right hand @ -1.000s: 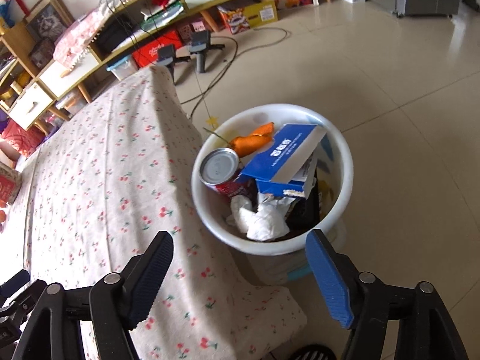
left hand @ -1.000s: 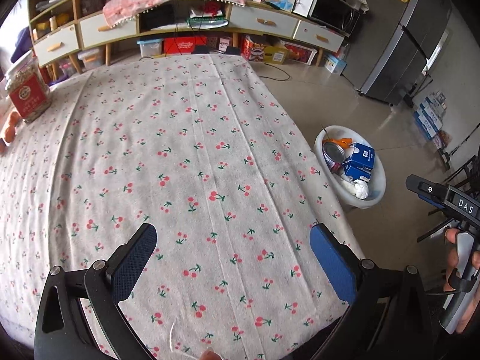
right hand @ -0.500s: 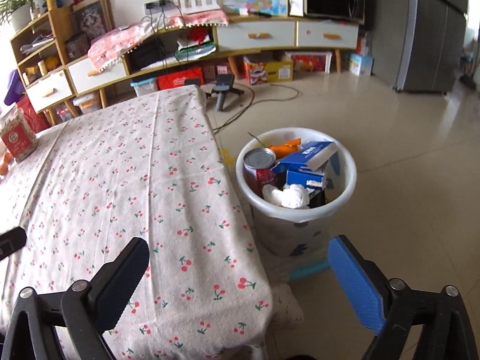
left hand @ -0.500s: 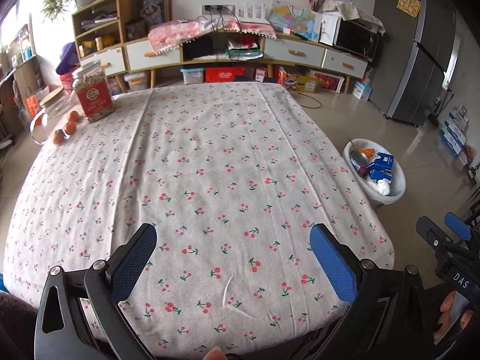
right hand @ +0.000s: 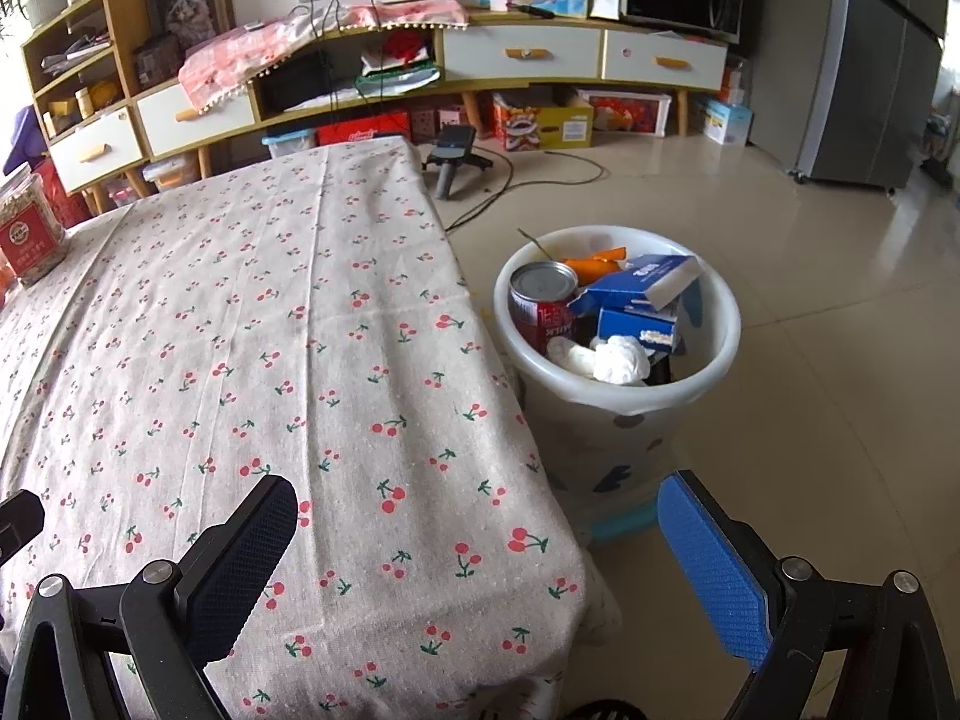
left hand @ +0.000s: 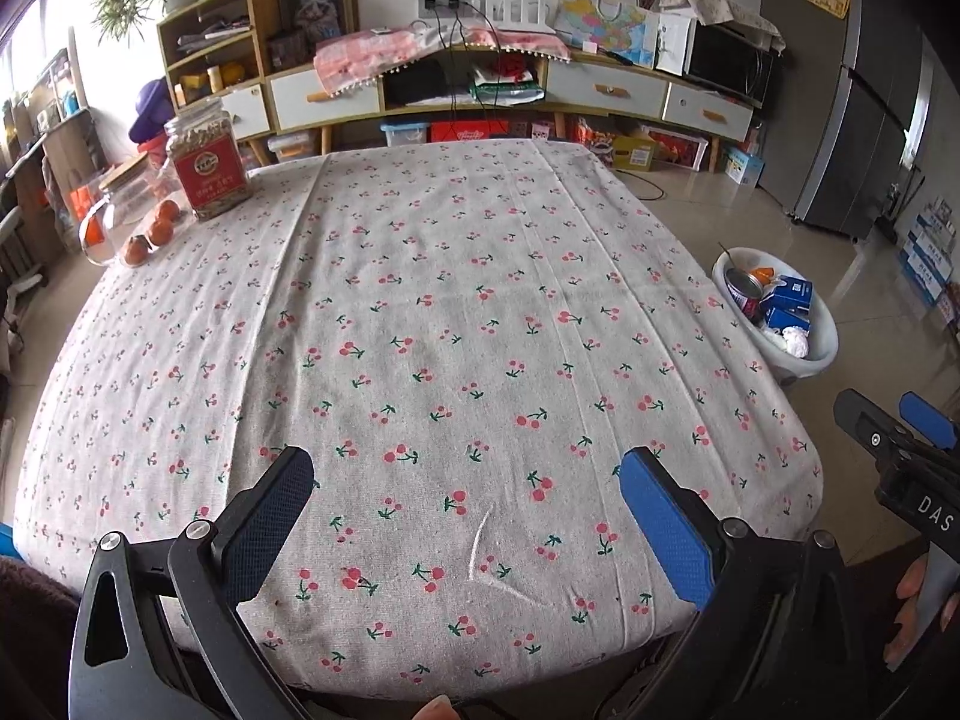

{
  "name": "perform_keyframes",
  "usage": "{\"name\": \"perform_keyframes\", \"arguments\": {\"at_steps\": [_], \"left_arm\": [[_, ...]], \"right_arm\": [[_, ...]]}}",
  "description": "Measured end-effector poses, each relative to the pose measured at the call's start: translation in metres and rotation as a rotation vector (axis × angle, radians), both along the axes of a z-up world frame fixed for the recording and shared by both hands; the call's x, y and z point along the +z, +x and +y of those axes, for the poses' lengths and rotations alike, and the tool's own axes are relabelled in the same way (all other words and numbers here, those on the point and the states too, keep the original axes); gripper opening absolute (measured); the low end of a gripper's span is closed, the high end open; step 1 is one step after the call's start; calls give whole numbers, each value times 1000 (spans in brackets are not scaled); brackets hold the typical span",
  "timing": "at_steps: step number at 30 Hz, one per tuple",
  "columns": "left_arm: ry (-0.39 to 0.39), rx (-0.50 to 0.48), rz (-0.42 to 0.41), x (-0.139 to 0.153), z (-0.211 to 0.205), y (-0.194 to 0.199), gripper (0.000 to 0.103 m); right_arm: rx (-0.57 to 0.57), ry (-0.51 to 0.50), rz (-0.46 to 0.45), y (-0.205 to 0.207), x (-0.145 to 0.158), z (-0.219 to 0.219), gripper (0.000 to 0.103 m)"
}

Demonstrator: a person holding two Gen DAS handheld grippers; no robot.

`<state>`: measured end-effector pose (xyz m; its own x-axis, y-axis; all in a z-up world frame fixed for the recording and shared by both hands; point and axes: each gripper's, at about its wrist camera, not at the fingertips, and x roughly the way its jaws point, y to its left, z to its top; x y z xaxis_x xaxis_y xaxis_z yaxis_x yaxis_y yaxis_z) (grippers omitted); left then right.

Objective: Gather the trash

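1. The table (left hand: 456,276) filled both views, its cherry cloth (right hand: 252,324) bare across the middle and the near end. No loose trash showed on it. So the step in hand looked like a last check, and doing it well meant scanning the far-left corner before calling it finished.

2. The bin (right hand: 618,396) stood on the floor just beside the table's right edge. The trash sat inside it, piled to the rim, so anything more would have needed a gentle, low drop to avoid spilling.

3. The left gripper (left hand: 468,528) hung over the near end of the table, fingers spread wide, nothing between them.

4. The right gripper (right hand: 480,558) sat by the table's near right corner, one finger over the cloth and one out toward the bin, also wide apart and empty.

5. In the bin, a blue box (right hand: 642,285) lay on top, tilted against the can (right hand: 543,300).

6. A white wad (right hand: 621,360) rested at the near rim, with an orange scrap (right hand: 591,261) at the back.

7. At the far-left corner stood a jar (left hand: 207,165) with oranges (left hand: 150,237) just beside it. These looked like keepers, not rubbish, so best left alone.
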<state>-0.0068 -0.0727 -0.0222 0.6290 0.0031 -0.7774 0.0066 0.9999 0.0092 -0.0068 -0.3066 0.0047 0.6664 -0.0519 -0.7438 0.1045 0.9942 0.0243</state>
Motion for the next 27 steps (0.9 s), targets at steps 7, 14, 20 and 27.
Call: {"name": "perform_keyframes", "arguments": {"at_steps": [7,14,20,27], "left_arm": [[-10,15,-4,1,2,0,103],[-19,17,6,0,4,1,103],[-18,21,0,0,5,1,103],[-19,23,-2,0,6,1,103]], "right_arm": [[5,-6,6,0,-2,3,99],[-1,-1,3,-1,-3,1,99],[0,-5,4,-1,-3,0,99],[-7,-4,1,-3,-3,-1,99]]}}
